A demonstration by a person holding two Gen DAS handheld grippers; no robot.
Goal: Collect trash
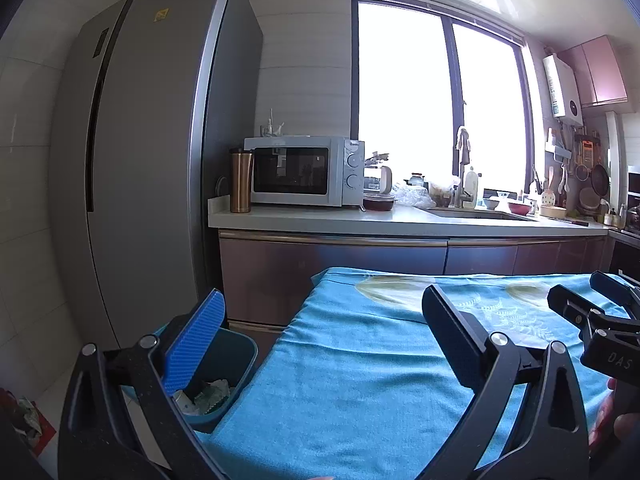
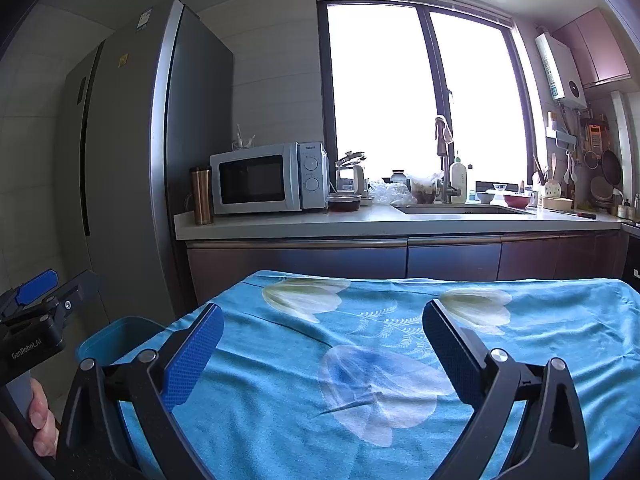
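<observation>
A blue trash bin [image 1: 236,364] stands on the floor at the table's left side, with crumpled paper trash [image 1: 212,394] lying inside it; the right wrist view shows only its rim [image 2: 120,330]. My left gripper [image 1: 324,344] is open with nothing between its fingers, held above the table's left edge beside the bin. My right gripper [image 2: 324,352] is open too, hovering over the blue flowered tablecloth [image 2: 360,360]. Each gripper shows in the other's view: the right one [image 1: 592,312] at the far right, the left one [image 2: 36,296] at the far left with a hand below it.
A tall grey fridge [image 1: 140,160] stands left of the bin. Behind the table runs a kitchen counter [image 1: 360,220] with a microwave [image 1: 304,170], a copper tumbler [image 1: 240,180], a sink and dishes. Crumpled scraps [image 1: 28,420] lie on the floor at the far left.
</observation>
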